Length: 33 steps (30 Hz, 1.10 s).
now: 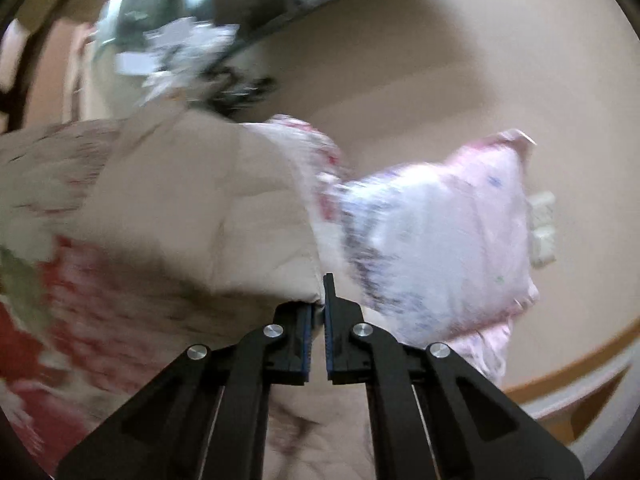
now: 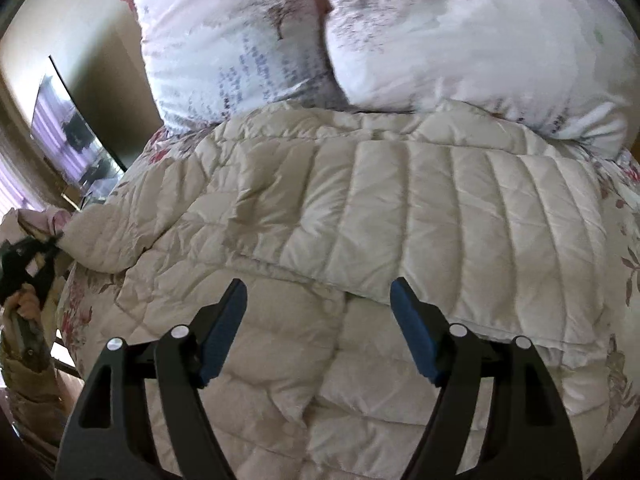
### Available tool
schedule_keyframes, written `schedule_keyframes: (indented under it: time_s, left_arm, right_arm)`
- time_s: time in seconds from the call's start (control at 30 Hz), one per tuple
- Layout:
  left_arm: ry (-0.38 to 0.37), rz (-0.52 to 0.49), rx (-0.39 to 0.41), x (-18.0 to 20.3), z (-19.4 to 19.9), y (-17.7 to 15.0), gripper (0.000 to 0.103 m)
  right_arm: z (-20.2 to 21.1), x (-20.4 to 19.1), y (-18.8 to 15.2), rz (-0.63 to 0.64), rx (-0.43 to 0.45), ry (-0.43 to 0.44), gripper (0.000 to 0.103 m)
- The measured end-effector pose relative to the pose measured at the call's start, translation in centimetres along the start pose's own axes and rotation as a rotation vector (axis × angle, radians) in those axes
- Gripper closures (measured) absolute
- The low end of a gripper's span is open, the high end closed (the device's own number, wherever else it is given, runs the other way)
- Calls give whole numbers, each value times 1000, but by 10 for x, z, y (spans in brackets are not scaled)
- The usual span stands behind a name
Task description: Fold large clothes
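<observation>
- The beige quilted down jacket [image 2: 360, 216] lay spread on a bed, over a floral bedspread [image 2: 624, 280], with its far edge just below two white printed pillows [image 2: 460, 40].
- Judged from its puffy channels and wrinkled shell, the jacket would handle as light, soft and compressible, with a smooth fabric likely to slip; it would sag wherever unsupported.
- A seam, hem or cuff looked the safest hold, since the shell there is doubled and thinner than the padded panels.
- The jacket's long axis seemed to run across the right wrist view, parallel to the row of pillows, with the quilting channels running toward them. Which end was collar and which hem could not be told.
- One layer of the jacket lay folded over another, its free edge crossing just beyond the right claw [image 2: 318, 308].
- The right claw was spread wide, fingers apart above the jacket's nearer panel and gripping nothing.
- The left claw [image 1: 318, 312] was pressed together on an edge of the jacket [image 1: 200, 208], pinching the beige fabric between its pads; its view was motion-blurred.
- In the right wrist view, the left claw [image 2: 40, 248] appeared at the jacket's left end, well away from the pillows, holding what looked like a sleeve end or corner.
</observation>
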State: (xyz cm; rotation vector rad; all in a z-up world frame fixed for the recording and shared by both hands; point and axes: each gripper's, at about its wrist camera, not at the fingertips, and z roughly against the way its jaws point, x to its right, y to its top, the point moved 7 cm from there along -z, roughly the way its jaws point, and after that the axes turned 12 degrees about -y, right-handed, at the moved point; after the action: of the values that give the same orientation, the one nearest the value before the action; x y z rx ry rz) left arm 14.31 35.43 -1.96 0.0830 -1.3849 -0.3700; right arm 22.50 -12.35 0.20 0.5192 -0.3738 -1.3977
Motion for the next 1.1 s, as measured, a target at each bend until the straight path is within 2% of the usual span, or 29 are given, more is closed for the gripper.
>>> schedule_keyframes:
  time_s: [0.17, 0.27, 0.4, 0.57, 0.7, 0.83, 0.9, 0.93, 0.97, 1.1]
  left_arm:
    - [-140, -121, -101, 74, -34, -41, 99]
    - [-228, -195, -223, 117, -64, -90, 99]
    - [-291, -270, -367, 146, -98, -156, 99]
    - [-264, -330, -540, 146, -136, -239, 99]
    - [-200, -373, -666, 131, -155, -286, 99]
    - [-143, -396, -785, 112, -165, -318, 97]
    - [-133, -386, -832, 104, -159, -325, 72]
    - [-138, -380, -832, 105, -157, -325, 46]
    - [-145, -378, -822, 106, -152, -319, 33]
    - [-194, -396, -751, 109, -119, -288, 33]
  right_arm:
    - [1, 15, -5, -24, -2, -9, 29]
    - [2, 24, -6, -47, 1, -11, 29]
    - [1, 38, -9, -72, -1, -28, 29]
    - [0, 53, -10, -100, -3, -53, 29]
    - [1, 58, -8, -99, 13, -81, 29]
    - [6, 51, -3, -62, 50, -106, 29]
    - [10, 45, 0, -37, 75, -108, 29]
    - [13, 40, 2, -19, 92, -106, 29]
    - [15, 35, 4, -2, 109, -102, 29]
    - [30, 1, 12, 117, 203, -66, 29]
